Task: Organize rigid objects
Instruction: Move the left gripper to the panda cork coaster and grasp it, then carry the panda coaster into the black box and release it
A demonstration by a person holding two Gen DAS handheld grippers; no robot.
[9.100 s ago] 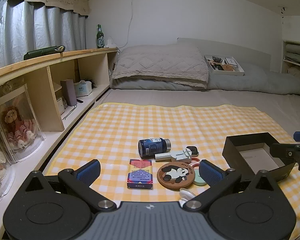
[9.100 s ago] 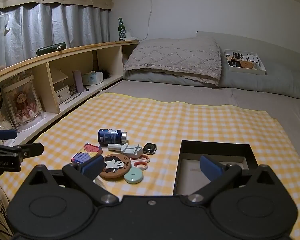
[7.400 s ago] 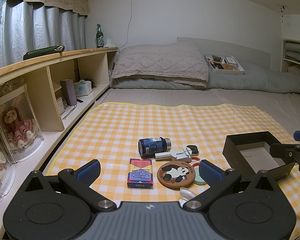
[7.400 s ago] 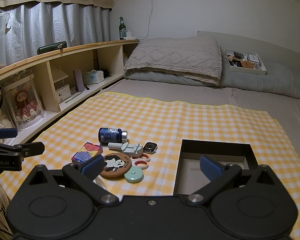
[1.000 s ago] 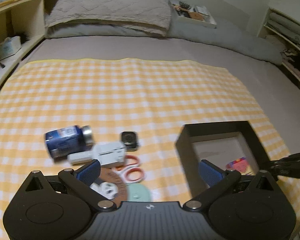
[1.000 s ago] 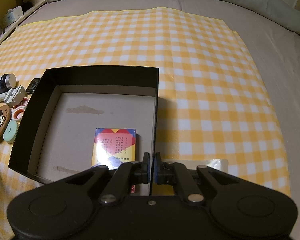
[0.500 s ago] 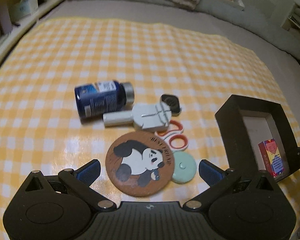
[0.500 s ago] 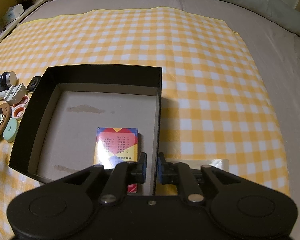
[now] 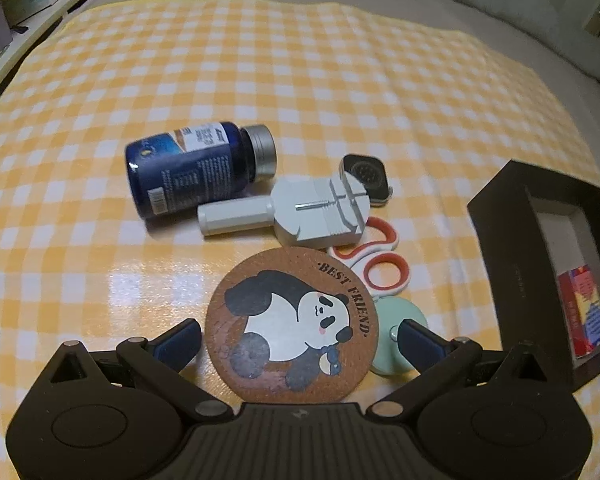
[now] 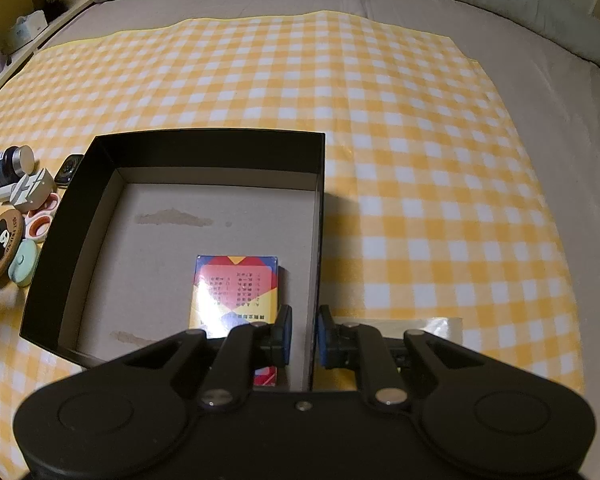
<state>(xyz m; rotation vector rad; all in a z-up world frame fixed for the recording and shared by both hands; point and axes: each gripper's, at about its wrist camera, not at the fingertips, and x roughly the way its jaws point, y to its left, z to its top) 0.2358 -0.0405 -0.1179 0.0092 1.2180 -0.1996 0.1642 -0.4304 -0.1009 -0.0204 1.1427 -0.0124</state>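
Note:
My left gripper (image 9: 298, 338) is open, its fingers on either side of the round panda coaster (image 9: 292, 320) on the yellow checked cloth. Behind the coaster lie a blue bottle (image 9: 196, 172), a grey tool (image 9: 300, 212), a black watch body (image 9: 366, 176), red-and-white scissors handles (image 9: 380, 264) and a mint disc (image 9: 396, 336). My right gripper (image 10: 303, 340) is slightly open, its jaws astride the right wall of the black box (image 10: 318, 200), apart from it. A colourful card pack (image 10: 236, 292) lies in the box; it also shows in the left wrist view (image 9: 584, 308).
The black box (image 9: 496, 224) stands right of the pile in the left wrist view. The checked cloth (image 10: 420, 160) covers the bed. Shelves (image 10: 16, 4) run along the left. A clear tape strip (image 10: 420, 324) lies right of the box.
My left gripper has moved down and forward to the panda coaster, which now lies between its fingers. My right gripper has opened, letting go of the box's right wall.

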